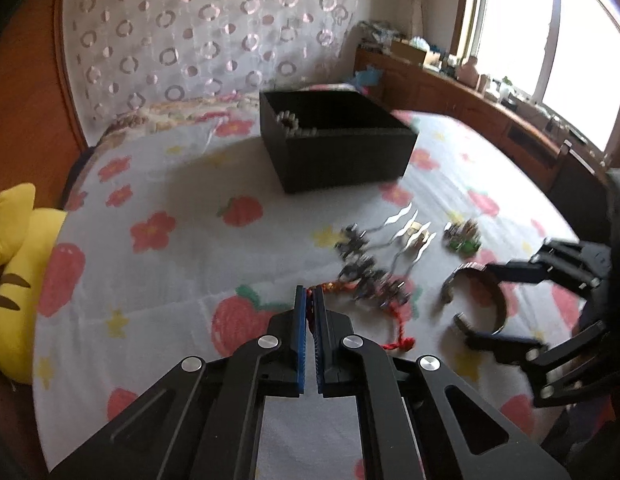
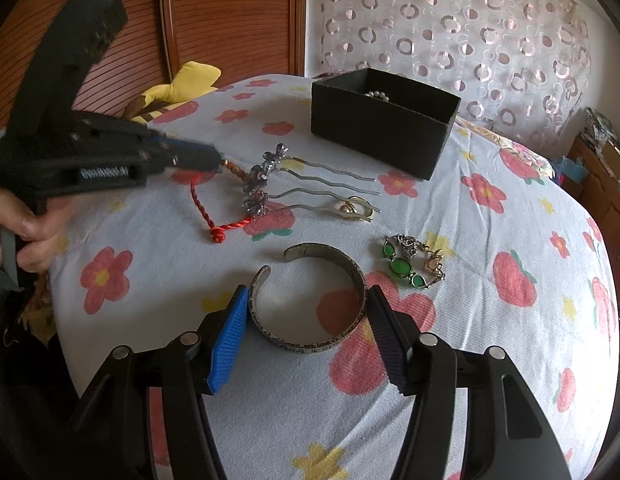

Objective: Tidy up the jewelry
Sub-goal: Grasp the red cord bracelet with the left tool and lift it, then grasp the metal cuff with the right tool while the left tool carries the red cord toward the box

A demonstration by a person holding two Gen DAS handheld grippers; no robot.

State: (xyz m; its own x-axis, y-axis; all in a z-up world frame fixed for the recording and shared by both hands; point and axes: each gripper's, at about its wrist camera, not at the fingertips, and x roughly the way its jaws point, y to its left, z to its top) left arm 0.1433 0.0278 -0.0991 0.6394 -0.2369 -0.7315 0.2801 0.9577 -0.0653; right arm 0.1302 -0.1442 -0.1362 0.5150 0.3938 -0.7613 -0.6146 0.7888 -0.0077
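Observation:
My left gripper [image 1: 309,294] is shut on a red cord bracelet [image 2: 206,210], which trails over the bedspread; the gripper also shows in the right wrist view [image 2: 218,158]. My right gripper [image 2: 306,300] is open, its pads on either side of a silver cuff bangle [image 2: 329,332] without visibly clamping it; the bangle also shows in the left wrist view [image 1: 475,300]. A black box [image 2: 383,120] holding a pearl string [image 2: 377,96] stands at the back. Wavy hairpins with dark flowers [image 2: 262,188], a gold pearl clip [image 2: 355,210] and a green stone bracelet [image 2: 409,264] lie between.
The jewelry lies on a bed with a flower and strawberry print sheet [image 2: 509,320]. A yellow striped plush toy [image 1: 14,280] sits at the bed's left edge. A wooden headboard [image 2: 210,12] and a patterned curtain [image 2: 449,20] stand behind. A wooden cabinet [image 1: 449,92] runs under the window.

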